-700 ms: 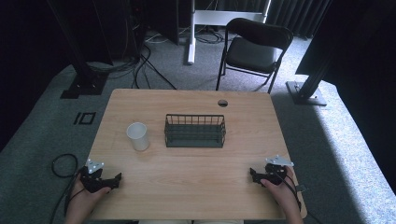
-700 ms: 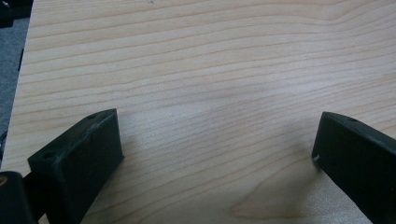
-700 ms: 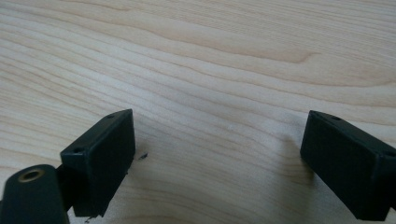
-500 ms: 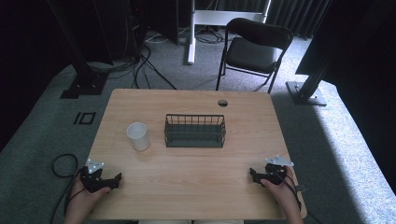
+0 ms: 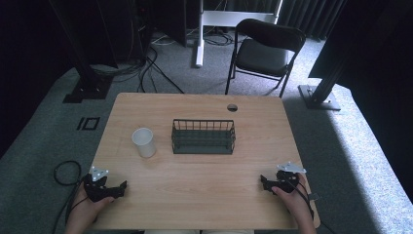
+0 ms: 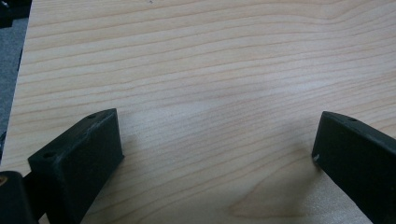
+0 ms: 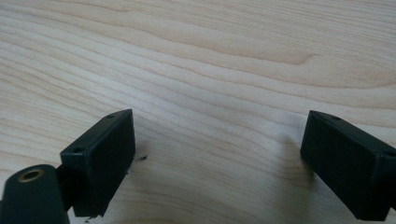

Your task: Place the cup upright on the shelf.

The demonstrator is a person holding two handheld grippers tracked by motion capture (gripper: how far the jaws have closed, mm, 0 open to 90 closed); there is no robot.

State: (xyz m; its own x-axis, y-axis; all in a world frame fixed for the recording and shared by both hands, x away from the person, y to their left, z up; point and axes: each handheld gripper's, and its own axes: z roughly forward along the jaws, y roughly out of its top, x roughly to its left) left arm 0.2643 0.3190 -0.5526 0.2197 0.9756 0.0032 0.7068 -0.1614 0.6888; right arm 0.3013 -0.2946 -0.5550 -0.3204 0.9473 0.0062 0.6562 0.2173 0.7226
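With both jaw pairs spread and empty, the left gripper point(image 5: 122, 185) (at seven o'clock) would best approach the white cup point(image 5: 144, 142) level, while the right gripper point(image 5: 263, 181) rests at five o'clock.

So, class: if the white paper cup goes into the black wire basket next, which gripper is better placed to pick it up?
Left, probably. The white paper cup stands left of the black wire basket, nearer the left gripper, whose jaws are open and empty.

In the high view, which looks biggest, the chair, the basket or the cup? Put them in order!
1. chair, though it stands farther away
2. basket
3. cup, clearly the smallest
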